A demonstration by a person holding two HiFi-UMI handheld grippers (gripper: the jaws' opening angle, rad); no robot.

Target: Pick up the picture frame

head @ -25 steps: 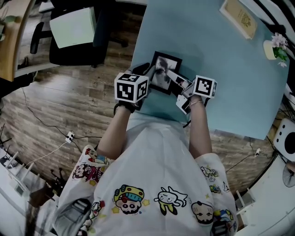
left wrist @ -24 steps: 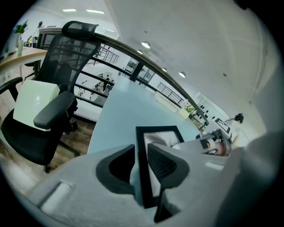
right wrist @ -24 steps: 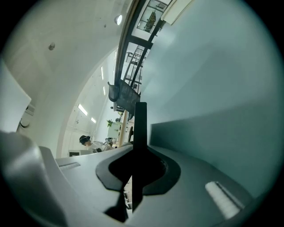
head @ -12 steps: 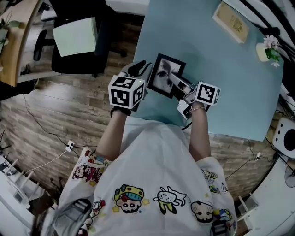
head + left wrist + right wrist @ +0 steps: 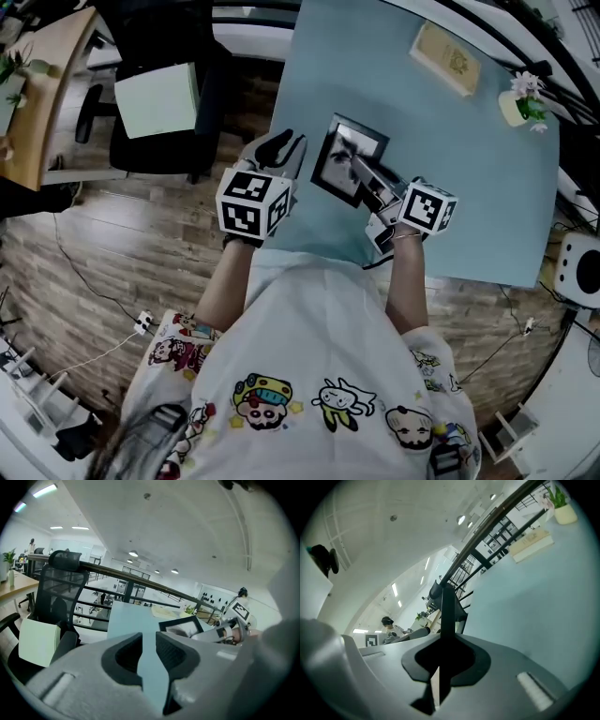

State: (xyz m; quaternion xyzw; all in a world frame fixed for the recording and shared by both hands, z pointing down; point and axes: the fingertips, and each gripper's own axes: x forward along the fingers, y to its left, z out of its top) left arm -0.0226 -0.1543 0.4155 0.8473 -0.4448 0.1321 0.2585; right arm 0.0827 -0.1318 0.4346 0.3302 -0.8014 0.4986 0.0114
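The picture frame (image 5: pixel 347 157), black-edged with a grey photo, hangs tilted above the light blue table (image 5: pixel 469 187). My right gripper (image 5: pixel 354 167) is shut on the frame's near right side. In the right gripper view the frame (image 5: pixel 445 606) runs edge-on as a thin dark strip up from between the jaws of the right gripper (image 5: pixel 440 648). My left gripper (image 5: pixel 284 147) stands open just left of the frame, apart from it. In the left gripper view only table shows in the gap of the left gripper (image 5: pixel 149 641), with the frame (image 5: pixel 180 624) off to the right.
A tan book (image 5: pixel 447 58) and a small potted flower (image 5: pixel 520 101) lie at the table's far side. A black office chair (image 5: pixel 159 94) carrying a pale green pad stands left of the table. A white speaker (image 5: pixel 581 272) sits at the right edge, and cables run over the wooden floor.
Both grippers have risen and rolled. The frame has come up off the table in the right gripper's hold. The left gripper now stands a little apart from the frame's left edge.
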